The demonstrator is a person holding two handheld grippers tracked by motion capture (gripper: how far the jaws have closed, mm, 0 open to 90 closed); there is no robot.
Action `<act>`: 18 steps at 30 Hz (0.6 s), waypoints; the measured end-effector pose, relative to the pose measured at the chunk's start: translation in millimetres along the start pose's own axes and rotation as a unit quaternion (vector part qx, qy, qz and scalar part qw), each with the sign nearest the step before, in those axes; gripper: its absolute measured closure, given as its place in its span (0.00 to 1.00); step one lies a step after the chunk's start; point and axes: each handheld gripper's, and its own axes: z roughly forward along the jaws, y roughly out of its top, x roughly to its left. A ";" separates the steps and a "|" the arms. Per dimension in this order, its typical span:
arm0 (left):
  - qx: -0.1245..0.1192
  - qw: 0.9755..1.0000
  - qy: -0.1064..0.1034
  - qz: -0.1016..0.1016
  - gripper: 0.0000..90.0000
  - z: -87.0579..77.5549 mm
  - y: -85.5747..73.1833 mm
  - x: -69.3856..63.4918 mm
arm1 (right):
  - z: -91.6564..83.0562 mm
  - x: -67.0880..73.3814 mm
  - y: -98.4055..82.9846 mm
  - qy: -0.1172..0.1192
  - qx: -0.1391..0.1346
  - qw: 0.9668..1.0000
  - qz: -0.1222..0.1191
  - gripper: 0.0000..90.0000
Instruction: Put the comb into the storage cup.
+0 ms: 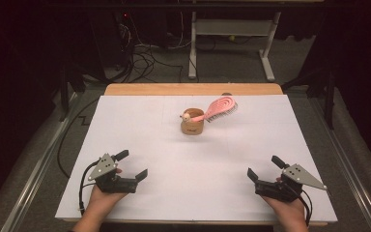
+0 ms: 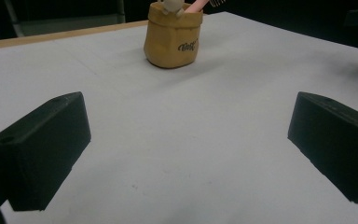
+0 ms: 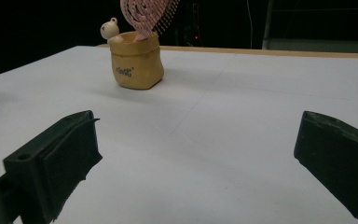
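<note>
Both claws rest low at the near edge of the bench [image 1: 125, 121], jaws spread wide, nothing in either. The left claw [image 1: 133, 165] and the right claw [image 1: 263, 166] sit well apart, each angled inward.

Ahead of both and between them, well out of reach, stands a small tan pot [image 1: 192, 126], shaped like a soft bag with a printed word on its side. A pink brush [image 1: 220, 108] leans in it, handle down inside, bristled head sticking out up and away toward the right claw's side. A little bear figure [image 3: 108, 29] sits at the rim.

The brush looks light, stiff plastic, with an open, slotted head. The handle just above the rim is probably the best hold; the bristles would give and slip. The pot looks light enough to tip or drag if the brush is pulled sideways, so the other claw might steady it.
</note>
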 end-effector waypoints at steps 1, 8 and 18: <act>0.004 1.000 0.000 0.002 0.00 1.9 -0.5 -0.4 | -0.4 -0.7 0.2 0.000 -0.002 1.000 0.001 0.00; 0.006 1.000 0.002 -0.001 0.00 4.1 -1.2 -3.6 | 1.0 2.0 0.7 0.008 -0.008 1.000 -0.012 0.00; 0.007 1.000 0.000 -0.004 0.00 3.7 -1.2 -3.8 | -0.3 1.8 0.0 0.005 -0.013 1.000 0.001 0.00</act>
